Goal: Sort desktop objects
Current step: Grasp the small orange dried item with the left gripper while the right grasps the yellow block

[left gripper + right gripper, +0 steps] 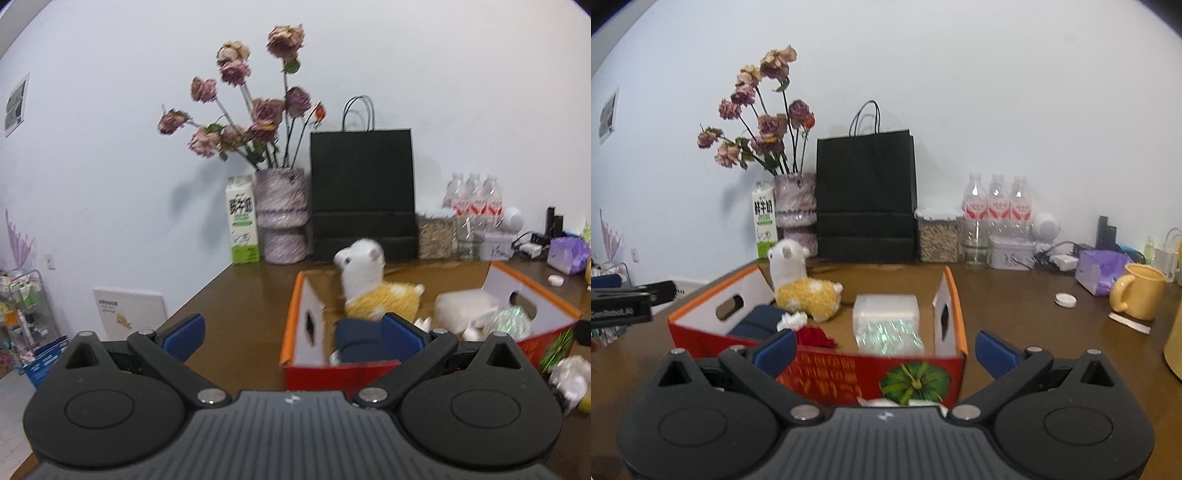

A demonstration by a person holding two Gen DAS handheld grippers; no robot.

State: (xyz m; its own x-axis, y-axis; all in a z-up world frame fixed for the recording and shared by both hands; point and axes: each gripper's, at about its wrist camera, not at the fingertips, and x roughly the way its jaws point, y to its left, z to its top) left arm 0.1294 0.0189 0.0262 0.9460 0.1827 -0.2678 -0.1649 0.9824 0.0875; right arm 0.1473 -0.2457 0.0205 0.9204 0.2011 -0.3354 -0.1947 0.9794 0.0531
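Standing on the brown table (pixel 1015 317) is a red cardboard box (pixel 871 376) with orange edges and white inner walls, and both grippers hang just near of it with nothing between the jaws. The left gripper (pixel 293 338) has its jaws spread wide, one blue pad over the bare table to the left of the box and the other over the box's near left corner. The right gripper (pixel 885 350) also has its jaws released and wide apart, in front of the box's near wall, where a green pumpkin picture is printed.

Inside the box, a plush alpaca (pixel 803 284) with a white head and a yellow body lies at the far left part. Near of it is a dark blue folded item (pixel 757 321), and beside that a small white thing and a red fabric piece (pixel 812 336). To the right in the box sits a white translucent package (pixel 886 310), with a shiny greenish packet (pixel 890 334) just near of it.

Along the far wall stand a milk carton (pixel 764 221), a vase of dried roses (pixel 796 206), a black paper bag (pixel 866 199), a jar of grain (pixel 938 236) and 3 water bottles (pixel 997 206). At the right, outside the box, are a yellow mug (pixel 1137 291), a purple tissue pack (pixel 1102 271) and a small white round lid (pixel 1065 300).
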